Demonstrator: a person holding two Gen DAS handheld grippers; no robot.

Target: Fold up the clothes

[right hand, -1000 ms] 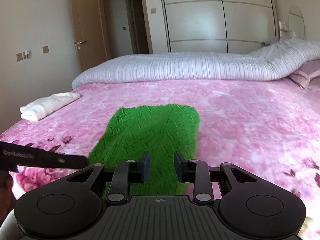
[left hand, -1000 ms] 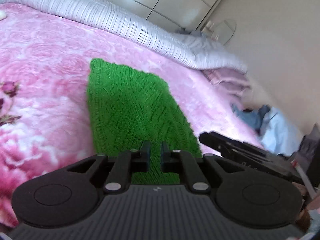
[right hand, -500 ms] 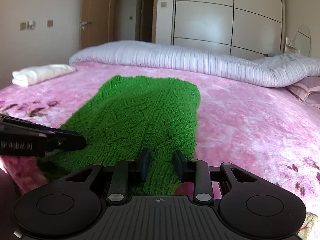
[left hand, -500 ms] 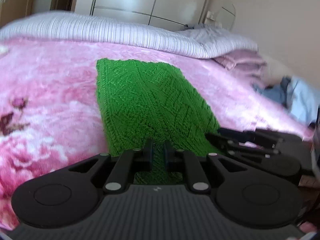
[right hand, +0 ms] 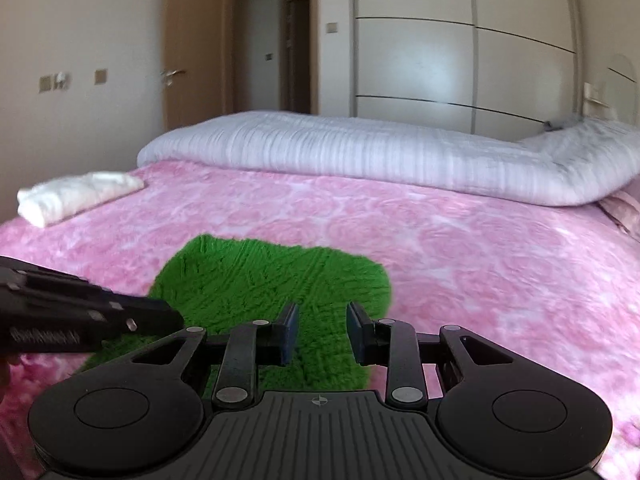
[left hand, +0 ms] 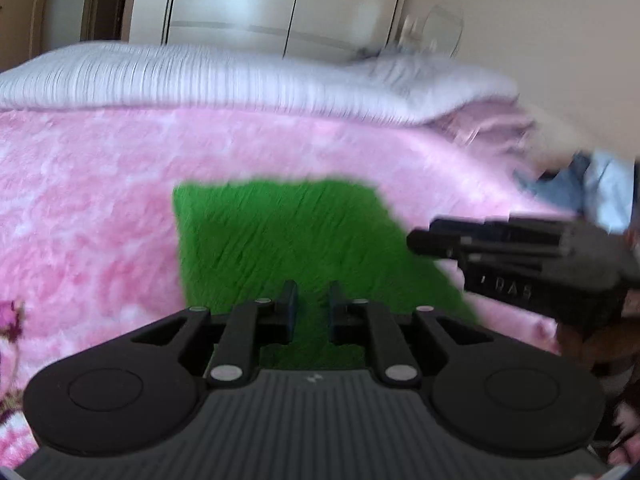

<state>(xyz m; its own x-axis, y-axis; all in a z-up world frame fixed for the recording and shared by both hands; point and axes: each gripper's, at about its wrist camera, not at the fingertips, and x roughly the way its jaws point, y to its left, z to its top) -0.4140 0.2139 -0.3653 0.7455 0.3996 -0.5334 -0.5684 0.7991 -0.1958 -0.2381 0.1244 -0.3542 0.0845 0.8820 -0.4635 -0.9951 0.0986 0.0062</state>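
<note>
A green knitted garment [left hand: 296, 240] lies flat on the pink bedspread [left hand: 88, 216], folded into a long strip; it also shows in the right wrist view [right hand: 272, 288]. My left gripper [left hand: 313, 308] hovers over its near end with the jaws a little apart and nothing between them. My right gripper [right hand: 322, 330] is over the near right part of the garment, open and empty. Each gripper appears in the other's view: the right gripper [left hand: 520, 256] at the right, the left gripper [right hand: 80, 316] at the left.
A rolled lilac striped duvet [right hand: 360, 152] lies across the far side of the bed. A folded white cloth [right hand: 76, 196] sits at the far left. Pink pillows [left hand: 492, 124] and blue clothes [left hand: 592, 188] are at the right. Wardrobe [right hand: 460, 48] and door [right hand: 196, 52] stand behind.
Both grippers have risen and tilted up from the garment's near end. The jaws of both have opened wider. The garment looks shorter than before.
</note>
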